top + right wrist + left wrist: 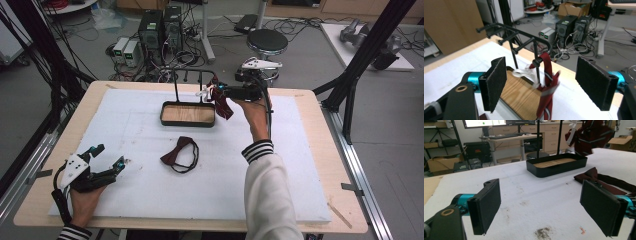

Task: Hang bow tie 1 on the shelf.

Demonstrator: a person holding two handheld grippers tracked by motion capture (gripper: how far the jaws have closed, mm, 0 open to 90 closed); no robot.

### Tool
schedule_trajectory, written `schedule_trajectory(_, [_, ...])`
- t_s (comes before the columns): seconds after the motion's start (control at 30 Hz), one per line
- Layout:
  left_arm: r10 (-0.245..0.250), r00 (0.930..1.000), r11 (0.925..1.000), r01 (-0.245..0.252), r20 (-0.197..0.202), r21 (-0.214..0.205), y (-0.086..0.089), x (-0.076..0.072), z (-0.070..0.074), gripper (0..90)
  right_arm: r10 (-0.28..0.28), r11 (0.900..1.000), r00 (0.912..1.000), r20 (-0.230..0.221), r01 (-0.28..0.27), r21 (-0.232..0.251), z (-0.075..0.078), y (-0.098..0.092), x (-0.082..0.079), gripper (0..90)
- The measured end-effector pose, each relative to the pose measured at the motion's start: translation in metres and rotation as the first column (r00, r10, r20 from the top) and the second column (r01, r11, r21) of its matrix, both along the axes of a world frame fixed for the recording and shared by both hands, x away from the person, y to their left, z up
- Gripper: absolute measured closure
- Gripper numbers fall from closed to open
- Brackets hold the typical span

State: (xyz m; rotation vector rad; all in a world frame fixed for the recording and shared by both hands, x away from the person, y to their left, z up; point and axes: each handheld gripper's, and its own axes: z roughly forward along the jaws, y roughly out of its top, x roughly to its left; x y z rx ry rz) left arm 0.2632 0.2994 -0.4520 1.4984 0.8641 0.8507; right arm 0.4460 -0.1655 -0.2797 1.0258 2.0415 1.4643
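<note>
Past the gap between the jaws in my right gripper view I see two black computer towers [574, 25] among loose floor cables [574, 47], and in my left gripper view a desk [509, 138] far beyond the left-hand jaw, with a cardboard box [439, 164] out to that jaw's side.

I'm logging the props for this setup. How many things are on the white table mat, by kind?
Bow ties: 2, one flat on the mat, one striped, hanging on the rack
Rack with wooden tray base: 1
Total: 3
</note>
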Motion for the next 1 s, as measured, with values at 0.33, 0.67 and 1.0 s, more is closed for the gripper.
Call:
schedule_trajectory(0.33, [0.0,1.0,1.0,0.0,-0.001,0.007,0.0,0.0,0.0,17.3,-0.004,0.9996,0.9956,0.094,0.001,0.028,0.004,-0.034,-0.04,23.3])
schedule_trajectory(0.67, [-0.004,1.0,1.0,0.004,-0.008,-0.009,0.001,0.001,0.0,17.3,-0.008,0.9979,0.9916,0.129,0.0,0.064,-0.01,-0.07,-0.09,16.5])
schedule_trajectory(1.0, [-0.007,1.0,1.0,0.007,-0.003,-0.006,0.001,0.0,0.0,17.3,-0.018,0.9967,0.9833,0.181,0.003,0.082,-0.039,-0.083,-0.134,8.7])
